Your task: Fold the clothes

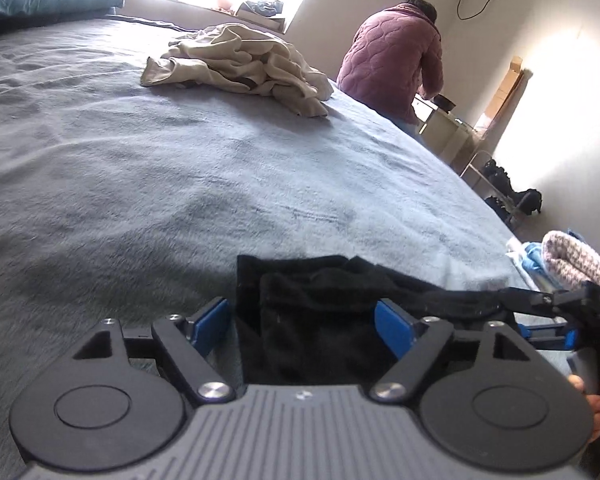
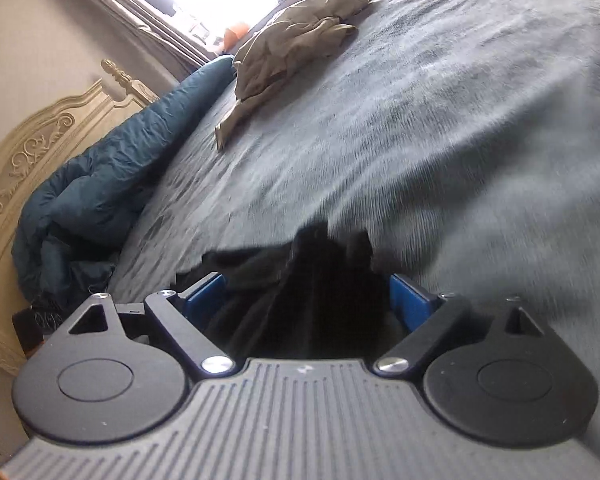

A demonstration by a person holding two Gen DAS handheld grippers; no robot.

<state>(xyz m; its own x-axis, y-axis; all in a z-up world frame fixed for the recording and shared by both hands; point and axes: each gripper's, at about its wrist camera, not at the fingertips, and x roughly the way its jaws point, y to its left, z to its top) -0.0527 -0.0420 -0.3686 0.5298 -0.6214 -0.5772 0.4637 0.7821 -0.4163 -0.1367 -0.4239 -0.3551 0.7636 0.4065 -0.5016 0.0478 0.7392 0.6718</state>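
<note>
Tongs (image 1: 304, 320) (image 2: 310, 300) both wide around black garment (image 1: 312, 312); beige clothes (image 1: 240, 64) beyond, on grey bedspread (image 1: 140, 168).

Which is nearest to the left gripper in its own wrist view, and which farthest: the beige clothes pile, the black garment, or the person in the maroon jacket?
1. Black garment, between the left gripper's fingers.
2. Beige clothes pile, mid-bed, ahead.
3. Person in the maroon jacket, beyond the bed's far right edge.

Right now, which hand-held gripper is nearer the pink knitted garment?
Right. The right hand-held gripper sits just in front of the pink knitted garment; the left hand-held gripper is further left.
</note>
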